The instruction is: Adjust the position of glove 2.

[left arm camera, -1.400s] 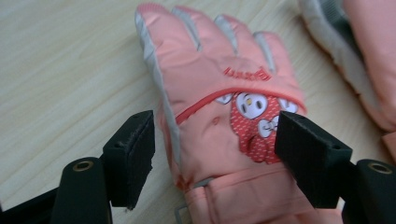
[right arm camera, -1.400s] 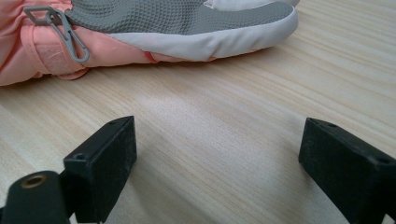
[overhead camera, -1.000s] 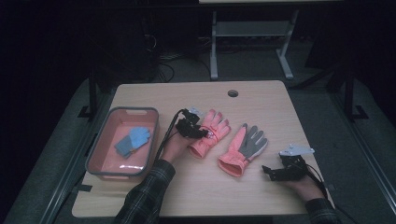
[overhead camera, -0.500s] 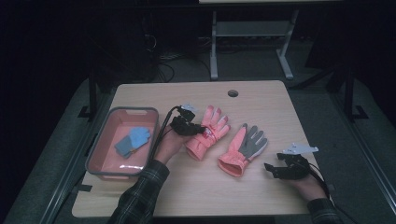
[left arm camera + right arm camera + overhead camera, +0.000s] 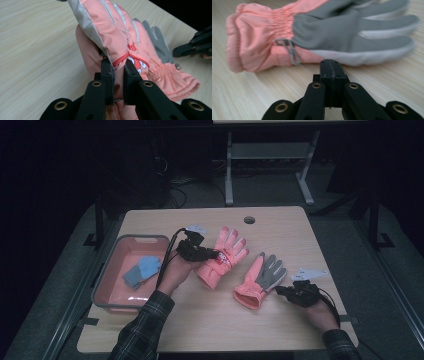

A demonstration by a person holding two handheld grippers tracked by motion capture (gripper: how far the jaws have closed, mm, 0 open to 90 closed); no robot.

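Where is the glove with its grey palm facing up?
In the high view the grey-palmed glove lies flat on the table, right of centre, between the other pink glove and the shut right tool.

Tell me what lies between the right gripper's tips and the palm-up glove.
Only bare wooden table. In the right gripper view, the right gripper, jaws shut on nothing, sits just short of the grey-palmed glove.

The right hand-held gripper [image 5: 331, 65] has just closed empty beside the grey-palmed glove [image 5: 324, 32].
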